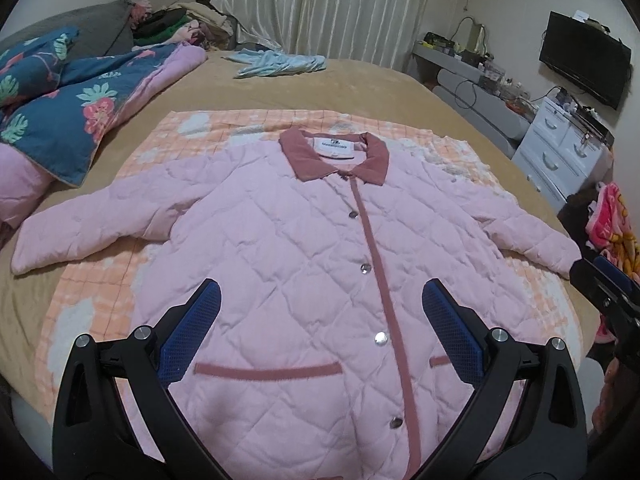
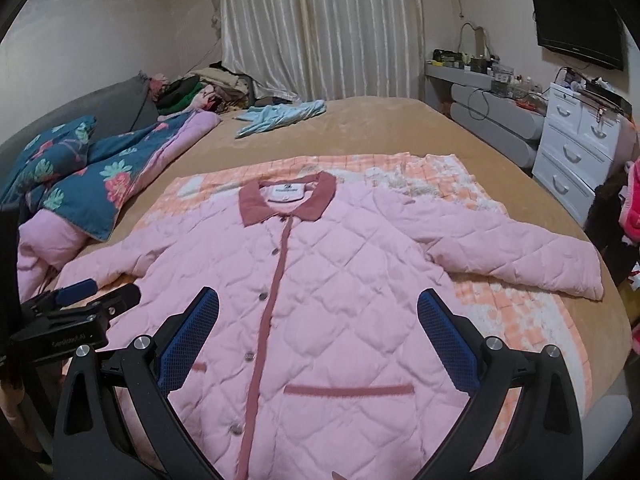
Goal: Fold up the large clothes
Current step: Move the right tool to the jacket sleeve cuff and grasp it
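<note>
The left gripper [image 1: 320,320] hangs over the lower front of the pink quilted jacket [image 1: 304,280], its jaws wide apart and holding nothing; the blue pads [image 1: 192,332] stand on both sides of the jacket's left pocket trim. The right gripper [image 2: 318,322] hangs over the same jacket [image 2: 320,300] on the other side of the button line, jaws also wide and empty. In the right wrist view the left gripper [image 2: 76,300] shows at the jacket's left edge.

The jacket lies flat and face up on a peach checked blanket [image 1: 100,280], buttoned closed, with its hem nearest to the cameras and both sleeves spread out to the sides. Along its middle runs a dark rose placket [image 1: 380,264] with silver snaps, and at its far end sits the dark rose collar [image 1: 336,156] with a white label inside.

The blanket under the jacket rests on a bed [image 1: 360,88] with a tan cover. Left of the jacket lies a blue floral quilt [image 1: 60,112] — bunched, with a pink lining. Beyond the jacket's collar a light blue garment [image 1: 280,64] lies on the bed, and behind that hang pale curtains [image 1: 320,8]. Far right of the jacket stand a white drawer unit [image 2: 576,156] and a wall television [image 2: 580,24].
</note>
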A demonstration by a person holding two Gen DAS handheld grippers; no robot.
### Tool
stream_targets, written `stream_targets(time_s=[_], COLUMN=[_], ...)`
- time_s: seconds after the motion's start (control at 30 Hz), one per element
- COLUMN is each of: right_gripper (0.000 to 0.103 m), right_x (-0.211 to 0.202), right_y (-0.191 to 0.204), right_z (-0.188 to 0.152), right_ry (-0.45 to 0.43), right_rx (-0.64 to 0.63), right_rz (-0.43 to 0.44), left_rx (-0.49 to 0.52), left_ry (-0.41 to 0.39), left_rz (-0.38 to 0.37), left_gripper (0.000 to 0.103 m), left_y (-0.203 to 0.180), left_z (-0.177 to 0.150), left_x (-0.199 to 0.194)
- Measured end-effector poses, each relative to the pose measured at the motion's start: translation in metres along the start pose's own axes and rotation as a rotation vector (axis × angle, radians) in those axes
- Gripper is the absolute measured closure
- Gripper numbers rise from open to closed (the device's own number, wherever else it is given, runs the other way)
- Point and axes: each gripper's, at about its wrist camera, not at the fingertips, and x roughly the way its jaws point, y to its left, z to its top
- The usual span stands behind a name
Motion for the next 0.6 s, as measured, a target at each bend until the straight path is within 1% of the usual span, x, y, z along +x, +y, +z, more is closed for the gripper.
stream_targets(time_s=[0.17, 0.3, 0.37, 0.5, 0.6], right_gripper=[0.004, 0.004, 0.004, 0.004, 0.004], right_x=[0.020, 0.038, 0.043, 0.054, 0.057], right_y=[-0.015, -0.032, -0.042, -0.065, -0.082], right_z=[0.021, 0.037, 0.046, 0.068, 0.079], right_ry=[-0.008, -0.002, -0.013, -0.043, -0.063], right_rx=[0.046, 0.083, 0.106, 0.158, 0.189], right_rz=[-0.030, -0.058, -0.068, -0.101, -0.122], left_rx=[0.010, 0.030, 0.037, 0.019, 0.024], left_ry=[-0.003, 0.002, 0.005, 0.024, 0.027], left_rz=[0.004, 0.023, 0.023, 0.024, 0.011], left_gripper=[0.008, 0.008, 0.008, 0.008, 0.008], left_y=[-0.008, -0.018, -0.023, -0.027, -0.034], left_z=[0.019, 0.035, 0.044, 0.058, 0.068], left_x=[0.015, 0.028, 0.036, 0.053, 0.064])
